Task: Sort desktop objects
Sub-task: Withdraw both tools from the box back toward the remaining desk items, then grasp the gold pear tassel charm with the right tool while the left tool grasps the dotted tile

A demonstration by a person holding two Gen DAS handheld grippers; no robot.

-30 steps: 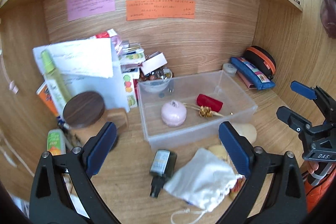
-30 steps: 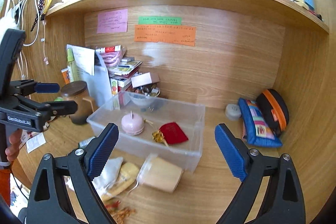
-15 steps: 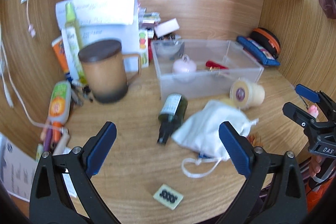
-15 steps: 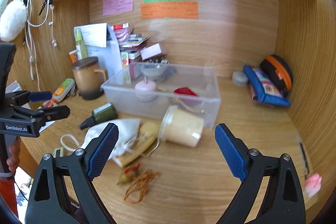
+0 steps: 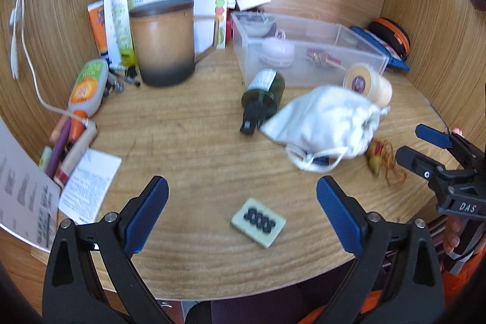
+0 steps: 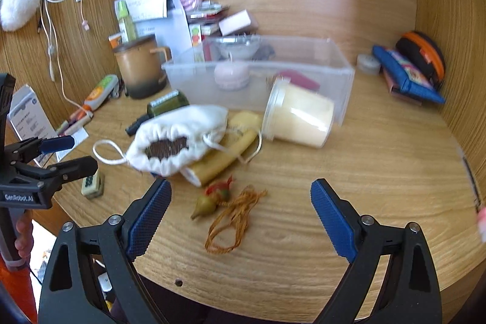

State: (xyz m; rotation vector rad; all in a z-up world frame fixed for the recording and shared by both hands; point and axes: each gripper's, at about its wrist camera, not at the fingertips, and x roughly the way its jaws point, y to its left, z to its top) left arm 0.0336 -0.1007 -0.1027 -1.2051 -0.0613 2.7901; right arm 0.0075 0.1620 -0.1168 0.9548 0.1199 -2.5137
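A clear plastic bin (image 5: 361, 58) (image 6: 340, 72) holds a pink round case (image 5: 278, 52) and a red pouch. In front of it lie a dark green bottle (image 5: 262, 91), a white drawstring bag (image 5: 328, 120) (image 6: 176, 138), a cream jar on its side (image 6: 297, 116) (image 5: 367, 84), a yellow tube (image 6: 224, 154) and a small gourd charm with orange cord (image 6: 224, 205). A small pale card with black beads (image 5: 258, 222) lies near the desk's front edge. My left gripper (image 5: 241, 214) is open above that card. My right gripper (image 6: 240, 217) is open above the charm. Both are empty.
A brown lidded mug (image 5: 164, 43), spray bottle (image 5: 121, 5), tubes, pens and papers crowd the left side. A blue pencil case (image 6: 407, 78) and an orange-black pouch (image 6: 422, 53) lie at the right wall. The desk's front edge is just below both grippers.
Both grippers have pulled back from the bin toward the desk's front edge. The front items and the beaded card have come into view. Both stay open.
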